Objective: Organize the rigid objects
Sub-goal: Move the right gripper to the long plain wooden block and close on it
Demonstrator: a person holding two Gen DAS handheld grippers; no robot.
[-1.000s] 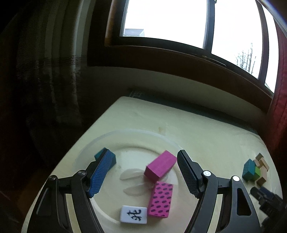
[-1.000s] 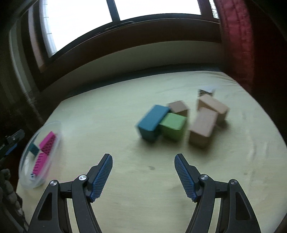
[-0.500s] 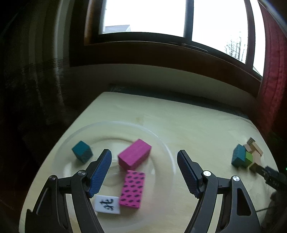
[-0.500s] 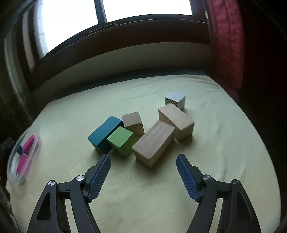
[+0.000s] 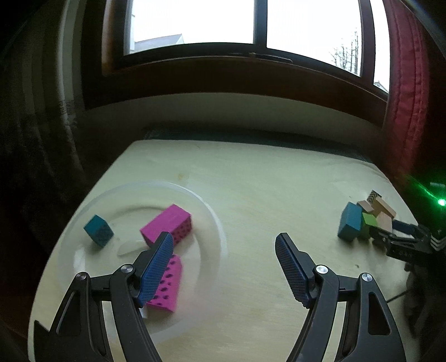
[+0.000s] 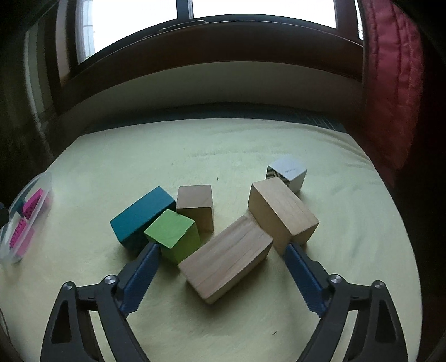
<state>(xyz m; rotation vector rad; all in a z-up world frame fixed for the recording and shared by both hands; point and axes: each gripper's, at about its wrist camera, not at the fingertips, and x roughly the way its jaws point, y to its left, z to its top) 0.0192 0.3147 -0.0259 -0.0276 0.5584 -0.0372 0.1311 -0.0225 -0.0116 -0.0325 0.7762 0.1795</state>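
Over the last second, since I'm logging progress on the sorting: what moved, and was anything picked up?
The right gripper closed in on the block cluster; its open jaws now flank the long wooden block. The left gripper backed off the clear plate, jaws open and empty. Nothing was grasped; all blocks stayed put.

A pale yellow-green table (image 5: 278, 195) stands against a cream wall (image 5: 223, 111) beneath a wide window (image 5: 251, 22) with a dark brown wooden frame (image 6: 223, 44). Flat white daylight comes through the panes (a rooftop and bare branches show outside), leaving the room's edges dim. A red curtain (image 6: 390, 83) hangs at the right, a darker curtain (image 5: 33, 125) at the left.
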